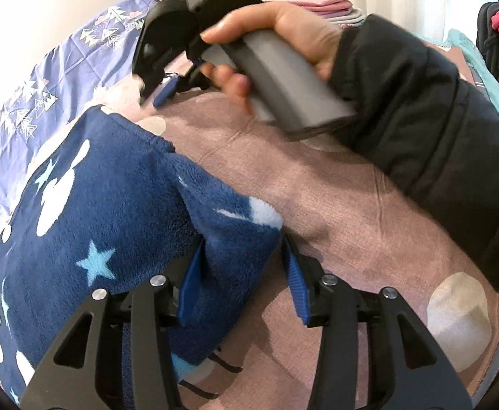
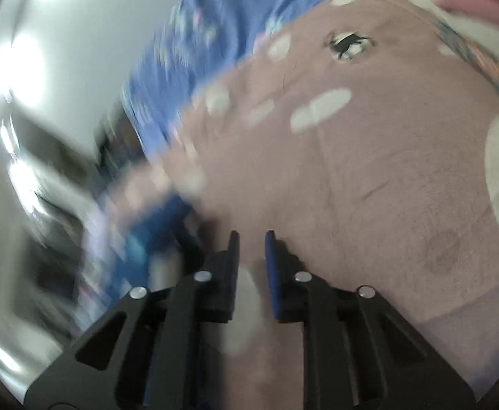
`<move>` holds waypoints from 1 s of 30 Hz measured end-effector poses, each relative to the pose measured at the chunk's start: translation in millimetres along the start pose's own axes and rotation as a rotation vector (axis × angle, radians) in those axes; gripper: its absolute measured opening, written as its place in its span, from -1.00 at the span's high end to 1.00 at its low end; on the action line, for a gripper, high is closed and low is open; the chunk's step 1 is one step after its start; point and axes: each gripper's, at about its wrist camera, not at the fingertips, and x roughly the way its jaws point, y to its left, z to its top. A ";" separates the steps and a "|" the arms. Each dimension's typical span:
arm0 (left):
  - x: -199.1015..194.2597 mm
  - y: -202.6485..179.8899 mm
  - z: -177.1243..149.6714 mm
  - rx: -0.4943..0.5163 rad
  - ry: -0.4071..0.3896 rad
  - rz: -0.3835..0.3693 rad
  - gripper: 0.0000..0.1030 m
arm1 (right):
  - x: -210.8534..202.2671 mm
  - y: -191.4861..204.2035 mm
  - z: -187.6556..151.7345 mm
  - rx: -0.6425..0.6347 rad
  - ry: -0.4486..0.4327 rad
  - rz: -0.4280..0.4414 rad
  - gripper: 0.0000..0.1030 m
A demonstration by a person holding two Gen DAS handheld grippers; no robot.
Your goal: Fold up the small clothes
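Observation:
A navy fleece garment (image 1: 95,205) with white clouds and pale blue stars lies on the pink bedcover (image 1: 334,212), at the left of the left wrist view. My left gripper (image 1: 243,244) is open, its blue pads either side of a folded corner of the fleece, and bedcover shows between the cloth and the right pad. My right gripper (image 1: 162,94) hovers beyond the garment, gripped by a hand (image 1: 304,30) in a dark sleeve (image 1: 420,119). In the blurred right wrist view its jaws (image 2: 252,235) stand a narrow gap apart with nothing between them, over the bedcover (image 2: 369,171). The fleece (image 2: 160,218) is a blue smear at the left.
A lilac sheet with a tree print (image 1: 44,85) lies behind the bedcover on the left. Folded pink clothes (image 1: 321,0) are stacked at the back by a curtain. A dark bag (image 1: 498,34) stands far right. A small black animal print (image 2: 348,44) marks the cover.

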 end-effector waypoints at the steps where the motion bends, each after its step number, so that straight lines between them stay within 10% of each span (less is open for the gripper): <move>1: 0.2 0.4 -0.2 -0.001 -0.001 -0.001 0.12 | 6.5 11.2 -5.1 -0.075 0.055 0.050 0.68; 6: -2.5 -5.5 -2.3 -0.003 -0.003 0.000 0.11 | 33.5 37.3 -21.2 -0.154 0.146 0.163 0.15; 25: -4.8 -0.4 -6.5 -0.015 -0.022 -0.039 0.00 | 28.2 39.3 -12.4 -0.098 0.195 0.310 -0.26; 30: -4.7 1.7 -6.7 -0.016 -0.029 -0.047 -0.01 | 44.4 28.9 -11.3 0.023 0.126 0.245 0.80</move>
